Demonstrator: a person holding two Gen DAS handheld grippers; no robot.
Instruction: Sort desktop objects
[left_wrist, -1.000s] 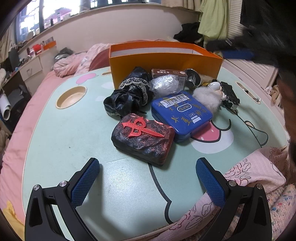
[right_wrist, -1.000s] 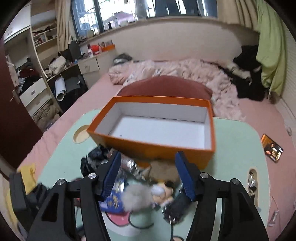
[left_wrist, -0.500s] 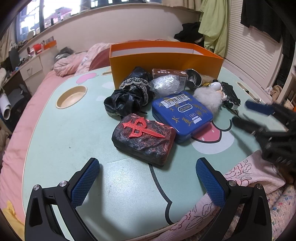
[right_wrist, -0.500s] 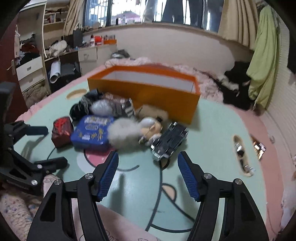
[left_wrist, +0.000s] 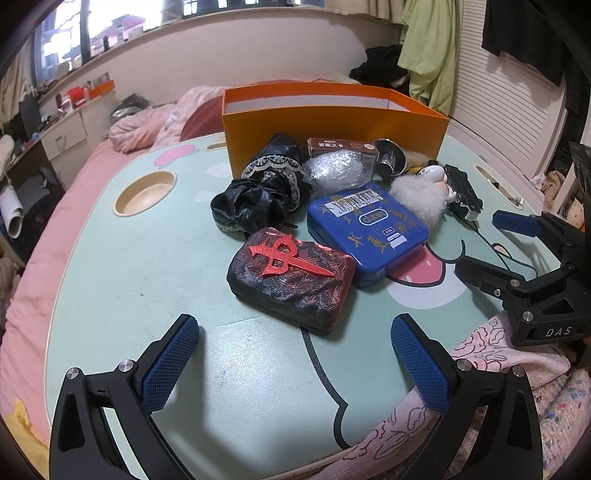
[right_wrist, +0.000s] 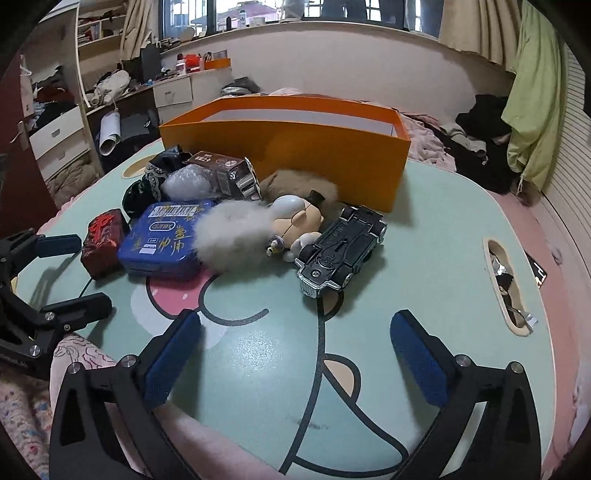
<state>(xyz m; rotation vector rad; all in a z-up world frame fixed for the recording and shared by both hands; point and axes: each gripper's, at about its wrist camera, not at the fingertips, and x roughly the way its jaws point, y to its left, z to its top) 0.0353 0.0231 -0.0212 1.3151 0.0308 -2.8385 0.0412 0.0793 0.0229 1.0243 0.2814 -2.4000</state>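
Nothing sorted yet: both the left gripper and right gripper gape wide and empty, clutter piled in front of the orange box; next likely grab the toy car.

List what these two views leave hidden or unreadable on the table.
- Orange box floor: both views, hidden by its near wall.
- Brown furry item: right view, partly behind the doll; unidentifiable.
- Brown carton print: left view, too small.
- Slot contents: right view, too small.
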